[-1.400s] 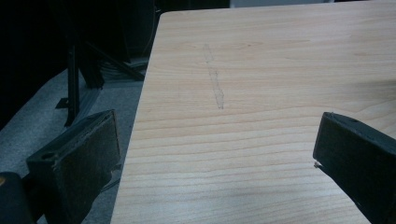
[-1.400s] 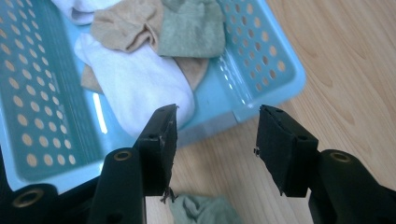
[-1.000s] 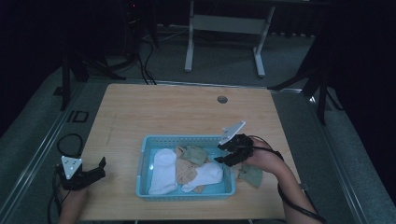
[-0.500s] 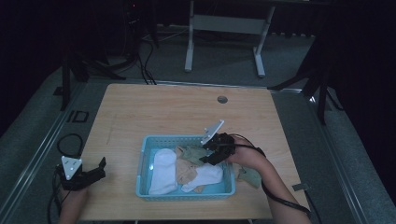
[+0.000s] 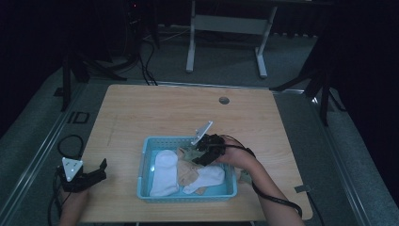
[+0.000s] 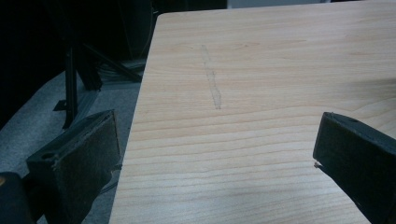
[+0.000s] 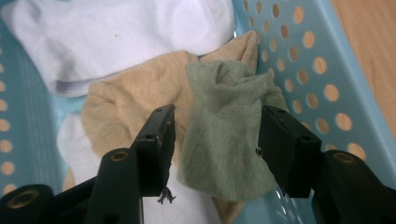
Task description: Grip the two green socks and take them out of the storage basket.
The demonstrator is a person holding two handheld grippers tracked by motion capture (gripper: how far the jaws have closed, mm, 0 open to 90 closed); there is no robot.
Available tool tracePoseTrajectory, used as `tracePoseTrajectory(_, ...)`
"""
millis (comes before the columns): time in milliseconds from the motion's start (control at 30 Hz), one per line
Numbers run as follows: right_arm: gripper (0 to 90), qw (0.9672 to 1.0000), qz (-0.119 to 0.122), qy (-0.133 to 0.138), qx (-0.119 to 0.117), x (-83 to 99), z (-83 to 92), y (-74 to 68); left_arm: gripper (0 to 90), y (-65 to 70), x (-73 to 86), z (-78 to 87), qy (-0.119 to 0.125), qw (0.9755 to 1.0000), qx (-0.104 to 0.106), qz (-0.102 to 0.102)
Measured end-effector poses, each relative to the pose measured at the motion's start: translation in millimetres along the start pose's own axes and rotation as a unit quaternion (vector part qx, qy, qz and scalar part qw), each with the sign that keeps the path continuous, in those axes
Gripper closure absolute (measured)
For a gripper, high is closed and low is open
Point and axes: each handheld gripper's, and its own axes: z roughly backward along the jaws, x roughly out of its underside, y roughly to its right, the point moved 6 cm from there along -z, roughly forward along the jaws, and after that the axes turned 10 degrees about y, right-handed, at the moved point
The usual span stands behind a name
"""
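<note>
Near edge, left: left gripper unmoved at the bench corner, jaws wide apart over bare wood, nothing between them. Farther in: right gripper now shifted leftward from the bench into the basket, jaws apart astride the green sock, not yet closed. Sock lying atop a tan sock, against the basket's perforated wall, white socks beyond. Likely meaning: sock pickup about to begin, closing next.

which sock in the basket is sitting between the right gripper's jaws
The green sock, lying against the basket's perforated wall. It sits between the right gripper's open jaws, on top of the tan sock; the white socks lie farther off.
</note>
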Motion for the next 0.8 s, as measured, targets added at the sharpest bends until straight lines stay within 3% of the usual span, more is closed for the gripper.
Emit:
tracePoseTrajectory(100, 43.3, 0.9998, -0.005, -0.019, 0.006, 1.1, -10.2, 2.4, 0.3, -0.1, 0.0, 0.1, 0.000, 1.0000, 0.000, 0.001)
tracePoseTrajectory(500, 46.0, 0.9986, -0.001, -0.051, 0.015, -0.5, -25.7, 2.8, 0.4, 0.0, 0.0, 0.1, 0.001, 1.0000, 0.000, 0.000)
tracePoseTrajectory(667, 75.6, 0.9979, 0.014, -0.059, 0.023, -0.8, -26.9, 2.2, 0.4, -0.2, 0.0, 0.0, 0.000, 1.0000, 0.000, 0.001)
tracePoseTrajectory(800, 78.9, 0.9987, 0.009, -0.047, 0.016, -2.4, -21.6, 1.3, 0.4, -0.2, 0.0, -0.1, 0.000, 1.0000, 0.000, 0.001)
